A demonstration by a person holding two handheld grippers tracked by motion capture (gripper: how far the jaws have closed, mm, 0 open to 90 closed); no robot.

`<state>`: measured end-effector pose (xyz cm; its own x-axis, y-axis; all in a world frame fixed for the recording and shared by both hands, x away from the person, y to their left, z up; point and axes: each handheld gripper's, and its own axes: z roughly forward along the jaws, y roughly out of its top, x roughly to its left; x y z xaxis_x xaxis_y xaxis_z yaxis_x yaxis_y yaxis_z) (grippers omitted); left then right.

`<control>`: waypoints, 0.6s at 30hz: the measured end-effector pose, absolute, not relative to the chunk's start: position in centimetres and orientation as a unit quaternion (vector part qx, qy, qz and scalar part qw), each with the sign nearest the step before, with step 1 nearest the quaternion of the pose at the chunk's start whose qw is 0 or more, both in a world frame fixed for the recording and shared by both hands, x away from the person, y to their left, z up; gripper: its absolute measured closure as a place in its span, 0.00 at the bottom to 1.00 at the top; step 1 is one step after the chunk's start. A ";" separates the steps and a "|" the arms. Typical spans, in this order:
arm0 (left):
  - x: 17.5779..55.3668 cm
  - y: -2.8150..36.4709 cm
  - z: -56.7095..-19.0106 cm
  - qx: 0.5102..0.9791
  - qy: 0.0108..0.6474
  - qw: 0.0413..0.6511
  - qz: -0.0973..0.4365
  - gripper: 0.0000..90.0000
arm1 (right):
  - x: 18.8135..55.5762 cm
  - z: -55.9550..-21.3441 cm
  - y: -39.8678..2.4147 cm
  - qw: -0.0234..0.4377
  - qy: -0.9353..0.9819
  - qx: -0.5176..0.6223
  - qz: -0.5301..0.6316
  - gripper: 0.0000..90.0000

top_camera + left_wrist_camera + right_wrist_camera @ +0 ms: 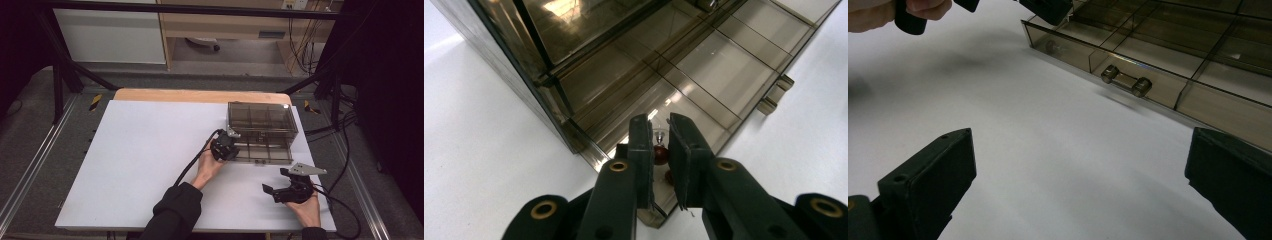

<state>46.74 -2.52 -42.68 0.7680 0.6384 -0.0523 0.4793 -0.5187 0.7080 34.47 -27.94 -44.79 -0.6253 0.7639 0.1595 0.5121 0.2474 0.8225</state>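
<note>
We see our left gripper [659, 150] pinching a small dark red bead [660, 154] over the near corner compartment of the smoky drawer [724, 75], which stands pulled out of its clear box [260, 116]. No readable writing shows anywhere. Our right gripper [280, 181] rests on the white tabletop [140, 160] with jaws spread wide, facing the drawer's metal handle [1126, 80].

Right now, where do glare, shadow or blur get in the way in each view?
High view: dim and soft, with dark edges; the smoked drawer box reads murky. Left gripper view: bright reflections streak the box's panels; the small red object between the left gripper sits in shade. Right gripper view: the right gripper is blurred; the drawer handle is sharp and casts a soft shadow.
</note>
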 end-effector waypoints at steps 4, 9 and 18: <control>46.9 -2.5 -42.7 0.865 0.325 0.370 0.100 0.88 | 34.5 -44.8 -27.9 0.138 0.777 0.411 0.457 0.01; 46.7 -2.2 -42.3 0.862 0.321 0.380 0.096 0.79 | 34.5 -44.8 -27.9 0.137 0.777 0.410 0.456 0.01; 45.0 -0.4 -40.4 0.860 0.299 0.403 0.093 0.60 | 34.5 -44.8 -28.0 0.138 0.777 0.411 0.456 0.01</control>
<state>45.01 -0.36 -40.37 0.8038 0.5894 -0.0809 0.4398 -0.4970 0.7481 34.48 -28.02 -44.80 -0.6232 0.7655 0.1598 0.5135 0.2465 0.8219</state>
